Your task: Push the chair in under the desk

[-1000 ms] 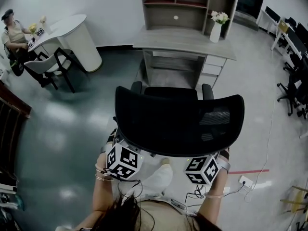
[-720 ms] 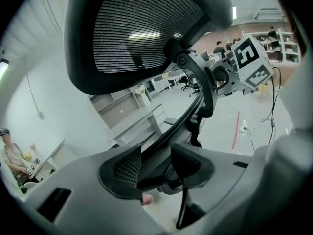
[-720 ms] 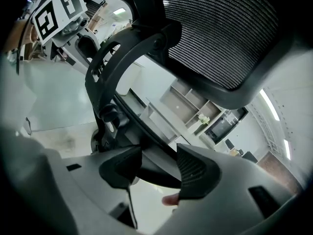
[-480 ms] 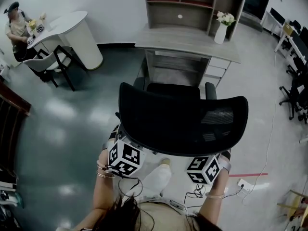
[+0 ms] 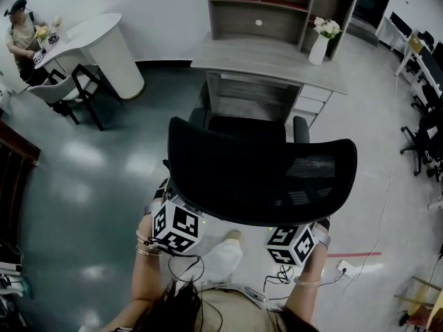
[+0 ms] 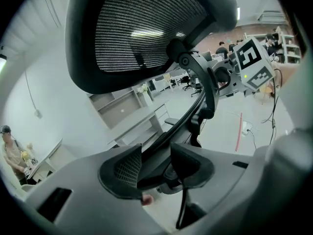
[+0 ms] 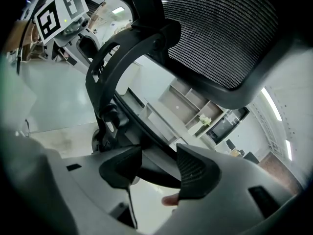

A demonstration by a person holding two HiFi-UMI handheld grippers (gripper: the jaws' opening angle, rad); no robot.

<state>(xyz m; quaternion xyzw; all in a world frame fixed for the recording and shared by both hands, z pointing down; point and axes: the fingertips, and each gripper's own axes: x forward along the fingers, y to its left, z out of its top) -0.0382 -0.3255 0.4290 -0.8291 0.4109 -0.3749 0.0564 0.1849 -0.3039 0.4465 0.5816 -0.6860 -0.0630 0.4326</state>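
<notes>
While a broad grey-green floor (image 5: pixel 83 185) fills most of the head view, a grey counter (image 5: pixel 270 59) topped by an open shelf unit (image 5: pixel 277 5) stands at 12 o'clock, its kneehole facing the viewer. A black mesh-backed chair (image 5: pixel 259 175) sits mid-frame, at 6 o'clock from that kneehole. Its seat points to 12 o'clock and its armrests are near the counter's front edge, but the seat is not yet underneath. The chair back's long top edge runs from 9 to 3 o'clock, roughly parallel to the counter's front.

Behind the back, the left gripper (image 6: pixel 155 155) at about 7 o'clock and the right gripper (image 7: pixel 159 155) at about 5 o'clock each have their jaws closed on a dark strut of the chair's back frame. Both hands are equally near, so the push likely goes straight toward 12 o'clock. A white vase (image 5: pixel 319 47) of flowers stands on the counter at 2 o'clock.
</notes>
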